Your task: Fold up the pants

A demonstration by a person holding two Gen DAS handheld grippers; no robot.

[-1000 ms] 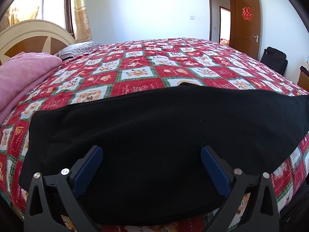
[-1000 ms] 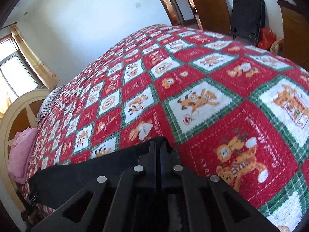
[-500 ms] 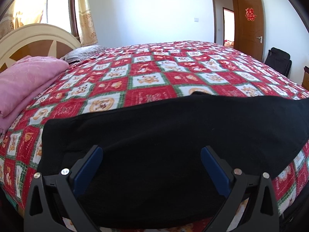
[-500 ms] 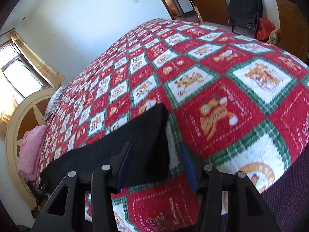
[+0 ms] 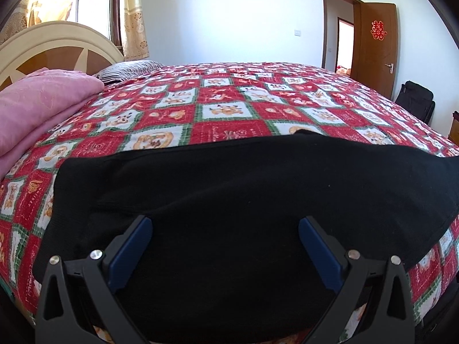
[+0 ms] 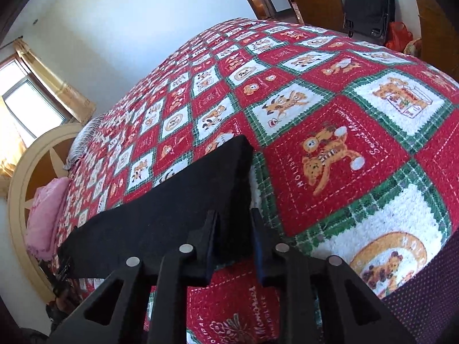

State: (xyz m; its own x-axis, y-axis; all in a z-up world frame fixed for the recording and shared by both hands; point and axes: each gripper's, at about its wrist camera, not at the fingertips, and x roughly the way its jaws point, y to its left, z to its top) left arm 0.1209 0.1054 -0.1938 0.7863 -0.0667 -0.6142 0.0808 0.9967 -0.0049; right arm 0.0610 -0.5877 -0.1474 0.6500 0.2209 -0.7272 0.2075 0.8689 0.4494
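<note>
Pants of plain black knit cloth (image 5: 229, 189) lay flat along the near edge of the bed, on its red, white and green checked quilt (image 5: 221, 111), their long axis running side to side along that edge. One end reached toward the pink folded blanket (image 5: 37, 109) at the headboard end; the other ended in a squared corner toward the foot. The left gripper (image 5: 225, 246) hovered over the middle of the cloth with its blue pads spread wide, gripping nothing. The right gripper (image 6: 233, 238) sat at that squared corner, plainly the nearer to it; its jaws had just been closing, the black edge lay between them, a gap showed beside the right pad, and no firm pinch could be seen.
</note>
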